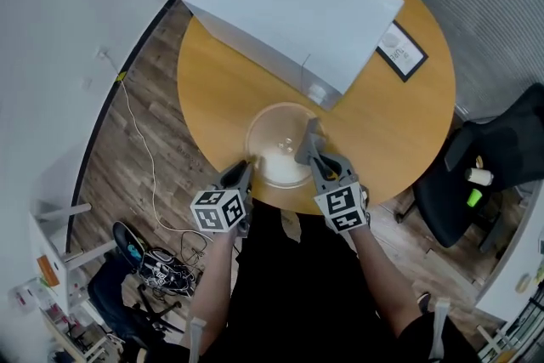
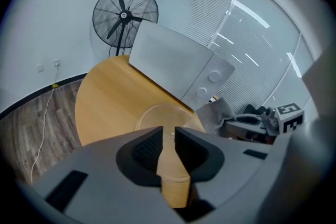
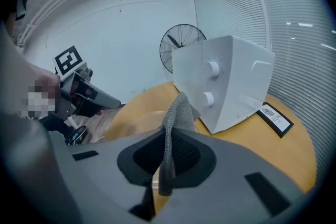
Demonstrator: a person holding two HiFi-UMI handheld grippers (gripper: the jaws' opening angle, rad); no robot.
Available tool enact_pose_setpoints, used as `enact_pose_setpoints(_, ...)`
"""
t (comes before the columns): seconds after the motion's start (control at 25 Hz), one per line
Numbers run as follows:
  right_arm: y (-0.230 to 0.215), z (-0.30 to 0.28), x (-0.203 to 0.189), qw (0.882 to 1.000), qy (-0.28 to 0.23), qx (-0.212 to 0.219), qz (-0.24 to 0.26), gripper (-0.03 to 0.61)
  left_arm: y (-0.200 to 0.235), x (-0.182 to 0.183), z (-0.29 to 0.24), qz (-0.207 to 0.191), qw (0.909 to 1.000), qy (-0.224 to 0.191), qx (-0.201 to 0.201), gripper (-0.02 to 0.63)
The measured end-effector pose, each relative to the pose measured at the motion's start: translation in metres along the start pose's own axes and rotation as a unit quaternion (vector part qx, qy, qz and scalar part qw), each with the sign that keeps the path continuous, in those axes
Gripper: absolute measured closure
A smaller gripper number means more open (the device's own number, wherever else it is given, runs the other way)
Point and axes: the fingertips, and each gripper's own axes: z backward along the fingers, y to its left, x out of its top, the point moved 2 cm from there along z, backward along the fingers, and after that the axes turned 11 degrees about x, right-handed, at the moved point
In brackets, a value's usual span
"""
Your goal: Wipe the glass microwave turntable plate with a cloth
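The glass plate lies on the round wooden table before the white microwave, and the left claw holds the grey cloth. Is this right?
Not quite: the right claw, not the left claw, holds the grey cloth; the right gripper view shows it pinched there. The left claw is empty. The glass plate does lie on the table before the microwave.

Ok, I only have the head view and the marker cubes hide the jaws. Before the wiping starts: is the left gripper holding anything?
Observer: No. In the left gripper view, the left gripper has its jaws slightly apart and nothing is between them. The glass plate lies just ahead.
Operator: And is the cloth properly gripped on the right?
Observer: Yes. In the right gripper view, the right gripper is shut on the grey cloth. The cloth stands up out of the jaws and a short end hangs below them.
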Motion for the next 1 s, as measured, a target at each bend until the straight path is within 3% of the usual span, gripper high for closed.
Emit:
enact_pose_setpoints(0.48, -0.01, -0.035, -0.029, 0.995, 0.072, -0.057, -0.031, 0.557, 0.047, -0.042, -0.05, 0.066, 0.9931, 0.094, -0.022, 0.472)
enact_pose_setpoints(0.72, -0.014, -0.042, -0.036, 0.991, 0.094, -0.088, -0.033, 0.557, 0.057, -0.051, -0.068, 0.079, 0.9875, 0.128, -0.047, 0.463)
enact_pose_setpoints(1.0, -0.012, -0.045, -0.044, 0.987, 0.106, -0.109, -0.047, 0.557, 0.063, -0.053, -0.069, 0.108, 0.9813, 0.141, -0.076, 0.465)
